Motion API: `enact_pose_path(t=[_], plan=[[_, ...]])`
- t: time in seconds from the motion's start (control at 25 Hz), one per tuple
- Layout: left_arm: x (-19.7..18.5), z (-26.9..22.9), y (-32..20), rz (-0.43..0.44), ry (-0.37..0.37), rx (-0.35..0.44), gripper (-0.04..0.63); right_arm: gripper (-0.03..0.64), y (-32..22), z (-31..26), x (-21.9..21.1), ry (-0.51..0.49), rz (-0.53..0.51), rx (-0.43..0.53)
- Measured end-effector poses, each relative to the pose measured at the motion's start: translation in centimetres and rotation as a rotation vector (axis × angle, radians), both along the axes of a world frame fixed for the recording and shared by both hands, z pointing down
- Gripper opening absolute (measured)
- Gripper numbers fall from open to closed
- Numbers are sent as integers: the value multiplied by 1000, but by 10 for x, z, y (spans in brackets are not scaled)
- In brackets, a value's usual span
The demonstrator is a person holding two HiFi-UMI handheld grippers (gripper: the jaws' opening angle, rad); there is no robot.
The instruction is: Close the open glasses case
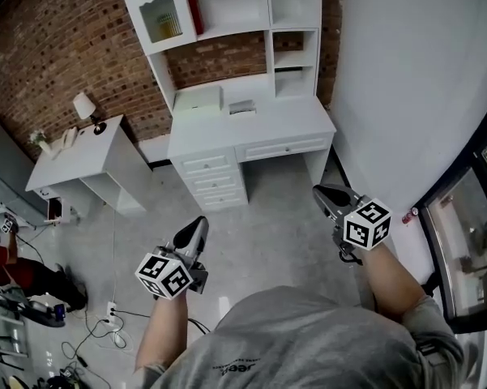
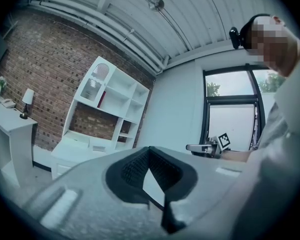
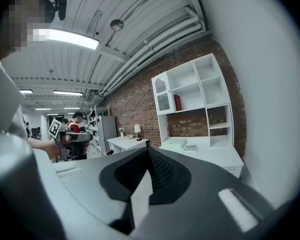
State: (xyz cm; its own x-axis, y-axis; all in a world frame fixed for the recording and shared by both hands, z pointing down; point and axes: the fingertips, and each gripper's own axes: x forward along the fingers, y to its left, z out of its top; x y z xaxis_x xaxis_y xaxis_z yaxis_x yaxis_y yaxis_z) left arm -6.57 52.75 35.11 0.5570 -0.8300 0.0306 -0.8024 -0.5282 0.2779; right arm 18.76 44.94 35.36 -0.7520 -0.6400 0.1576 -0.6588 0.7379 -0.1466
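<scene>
Forearms [image 1: 164,331] reach forward near level, left hand-held gripper [image 1: 199,222] and right hand-held gripper [image 1: 323,192] both closed.

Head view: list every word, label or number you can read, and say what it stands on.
Grey shirt: small print, too blurred and cut off to read.
Cubes on the left gripper and right gripper: square patterns only, no words.

Legible text: none.
- Item 1: pale print [image 1: 239,369] on the grey shirt [image 1: 308,339], at 6 o'clock in the head view, is showing too small to read.
- Item 2: the marker cube [image 1: 164,275] of the left gripper [image 1: 196,232] and the marker cube [image 1: 366,223] of the right gripper [image 1: 331,197] are showing black-and-white square patterns only.
</scene>
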Motion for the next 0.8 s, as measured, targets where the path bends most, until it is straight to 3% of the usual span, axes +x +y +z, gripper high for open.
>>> enact_pose_path(t=[0.56,0.8], plan=[[79,3,-34,-35,35,-5,-2,8,-28,4,68,-20,-29,18],[89,3,-43,-24,20,-8,-2,9,-33,5,76,-29,-41,18]])
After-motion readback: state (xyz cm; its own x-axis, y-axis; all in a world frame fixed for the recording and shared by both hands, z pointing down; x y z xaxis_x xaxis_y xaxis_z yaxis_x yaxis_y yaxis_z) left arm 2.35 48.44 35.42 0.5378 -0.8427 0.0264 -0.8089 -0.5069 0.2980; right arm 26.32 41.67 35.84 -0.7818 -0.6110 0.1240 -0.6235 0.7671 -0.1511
